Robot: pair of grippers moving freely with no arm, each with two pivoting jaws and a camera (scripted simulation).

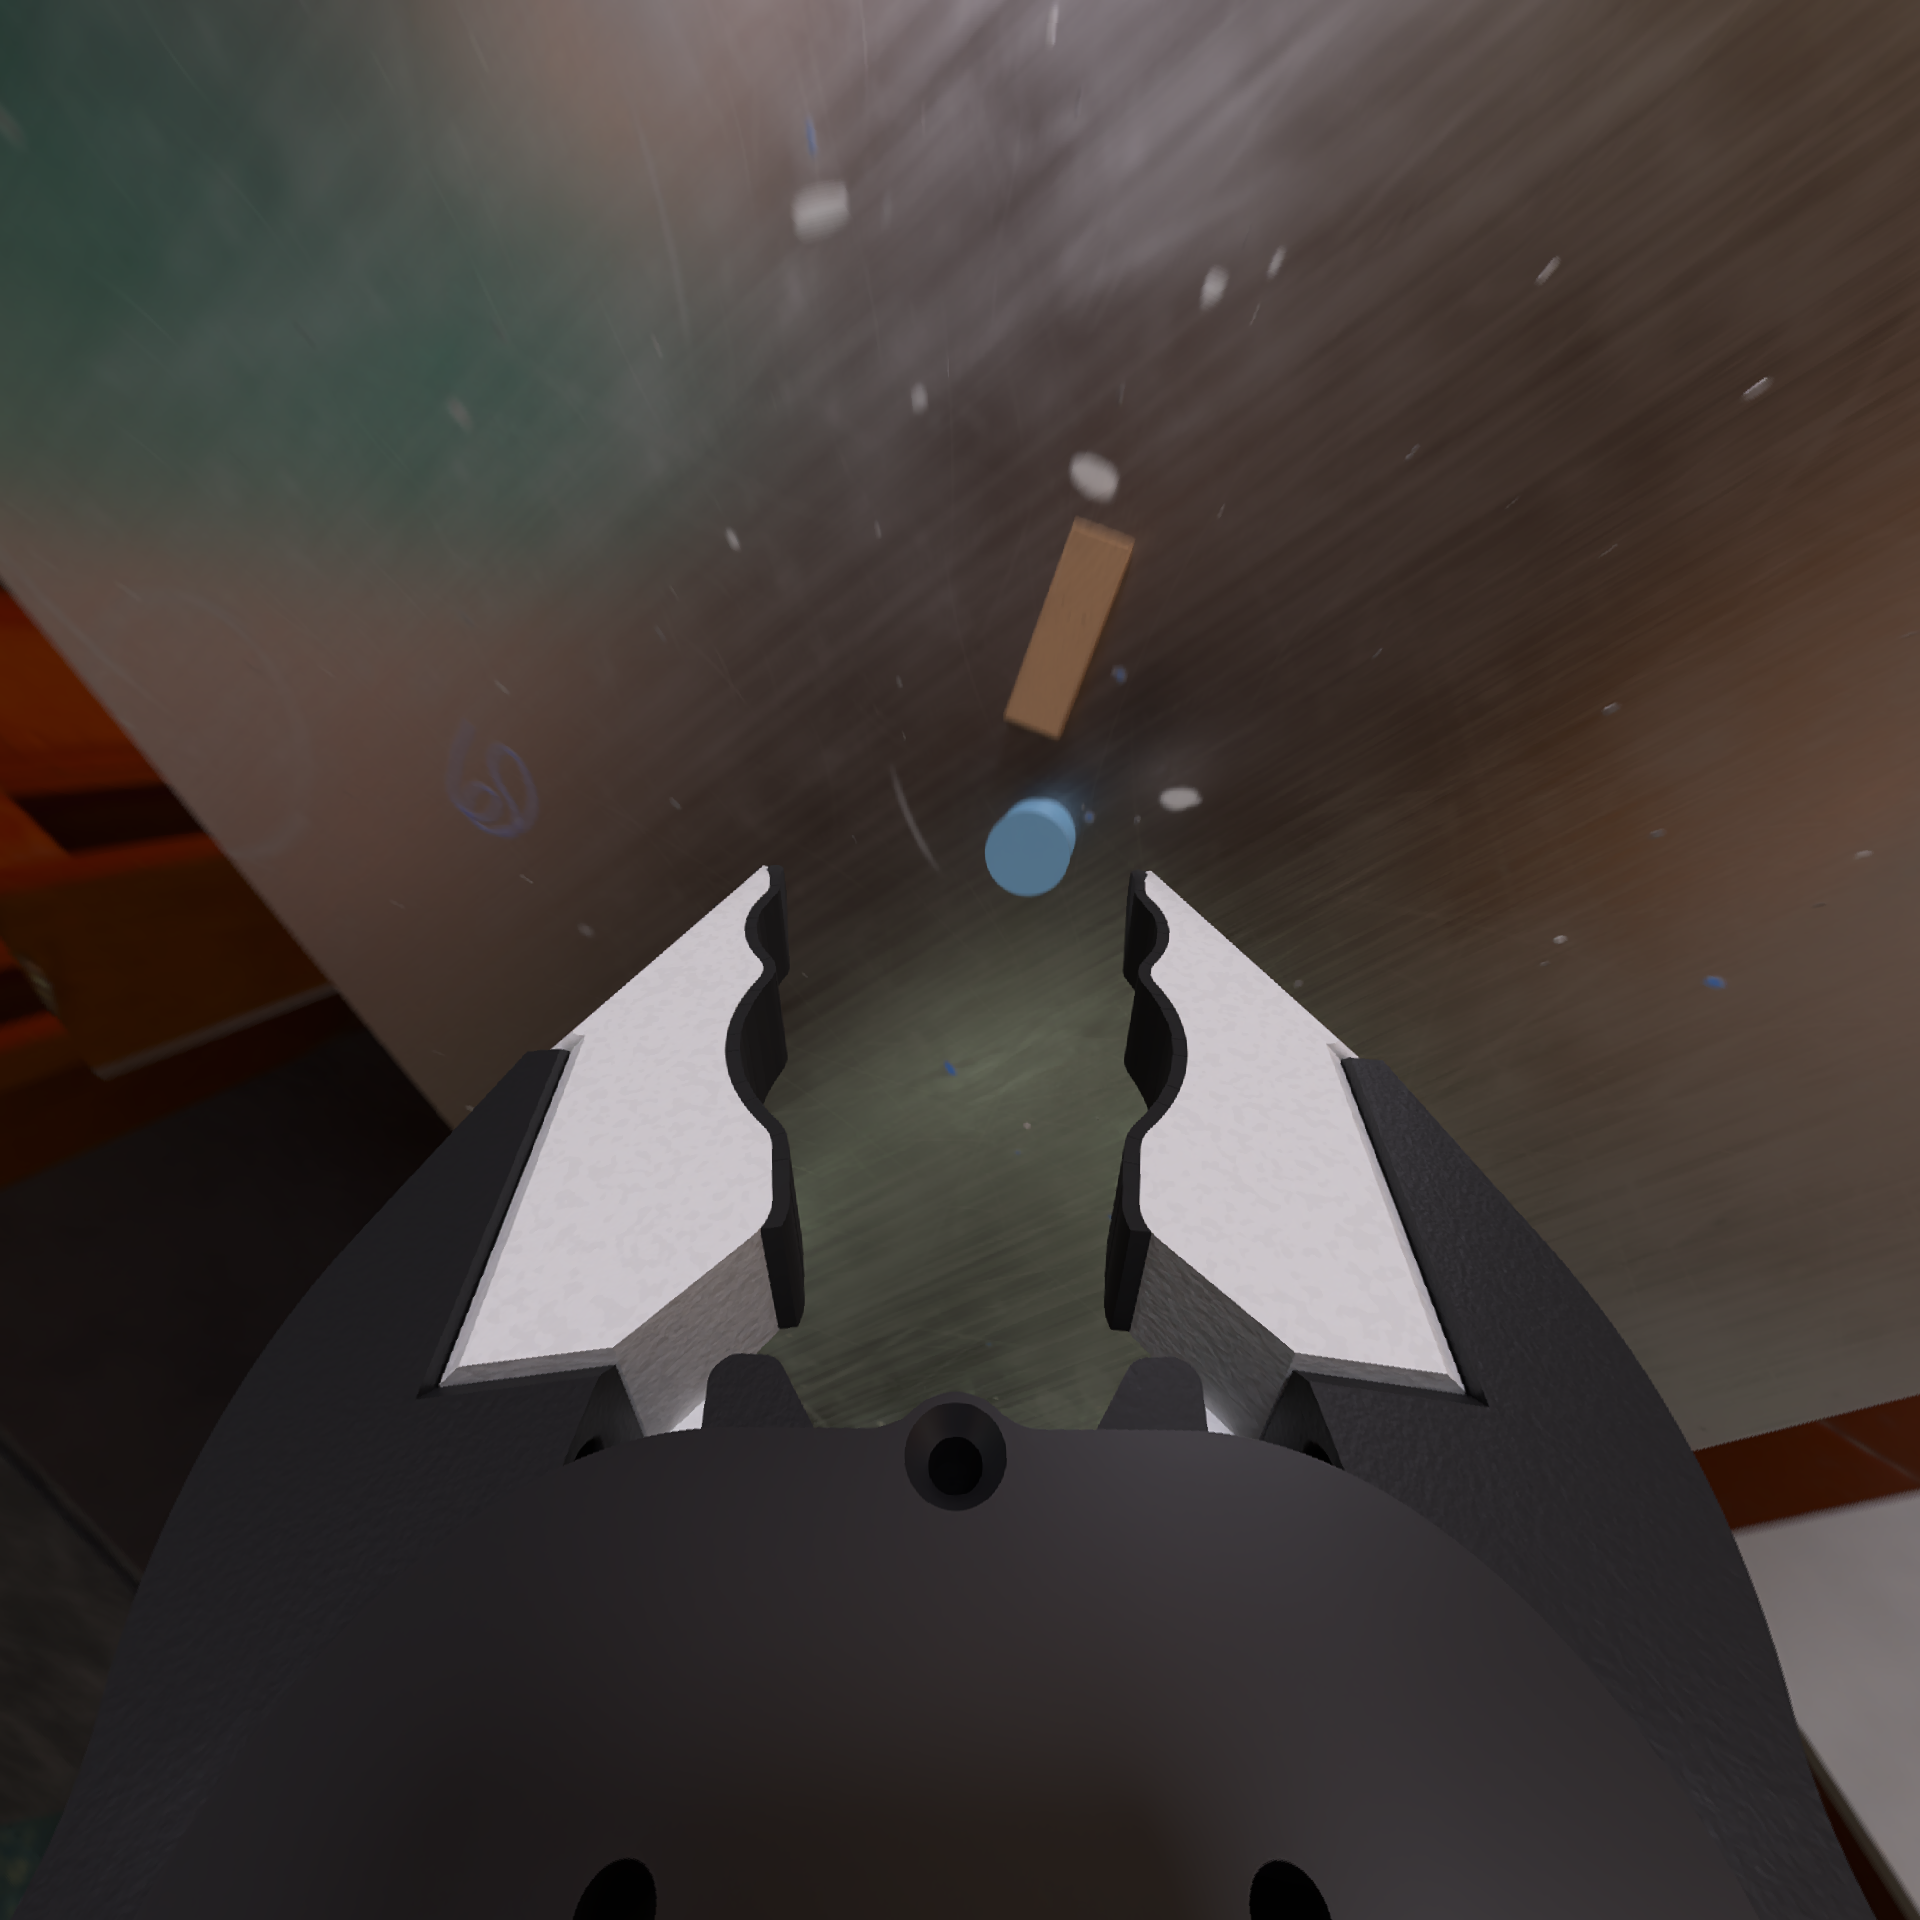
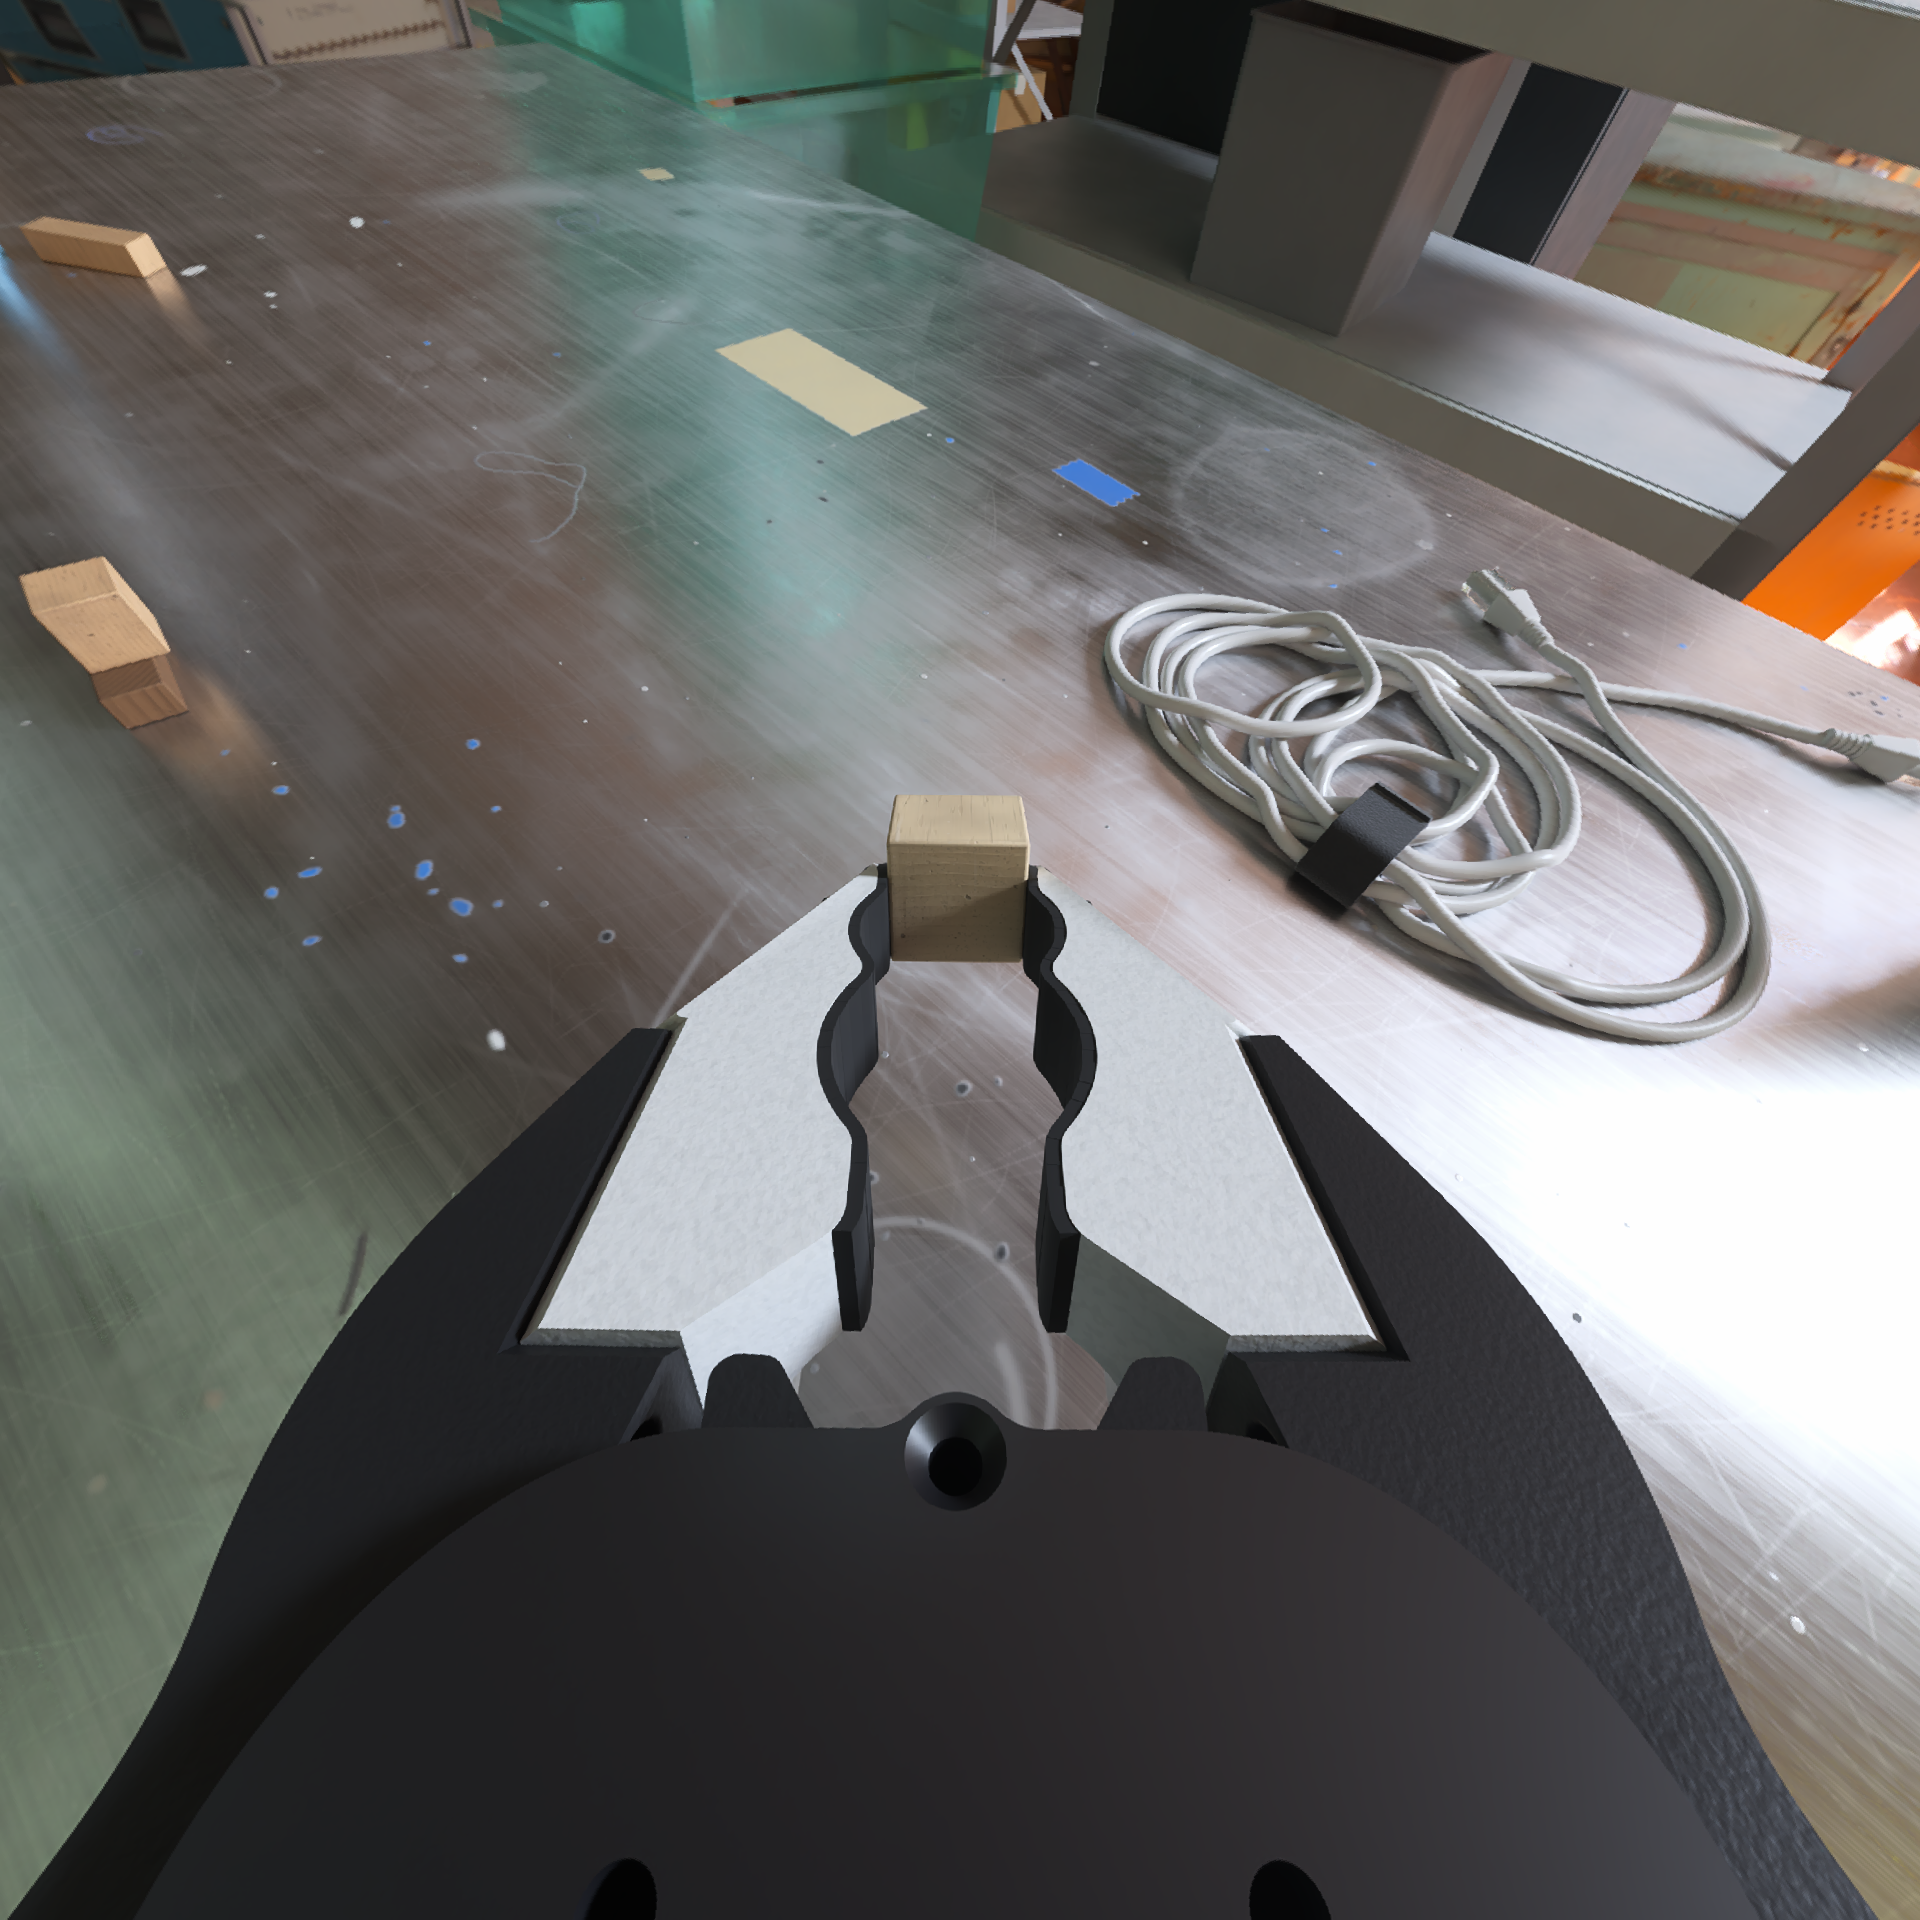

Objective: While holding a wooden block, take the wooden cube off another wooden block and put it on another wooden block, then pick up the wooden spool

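Observation:
My right gripper point(image 2: 956, 883) is shut on a small pale wooden block point(image 2: 956, 831) and holds it at its fingertips above the metal table point(image 2: 623, 644). At the far left a pale wooden cube point(image 2: 91, 611) sits tilted on a smaller, darker wooden block point(image 2: 145, 698). Another wooden block point(image 2: 94, 246) lies flat further back on the left. My left gripper point(image 1: 956, 875) is open and empty above the table. Just beyond its fingertips stands a blue cylinder point(image 1: 1029, 847), and past that lies a long wooden block point(image 1: 1070, 629).
A coiled grey power cable point(image 2: 1434, 810) lies to the right of my right gripper. A yellow patch point(image 2: 821, 379) and a blue patch point(image 2: 1096, 481) mark the table. A grey shelf unit point(image 2: 1351, 166) and a green crate point(image 2: 831, 62) stand at the back. The table edge point(image 1: 260, 883) runs on the left.

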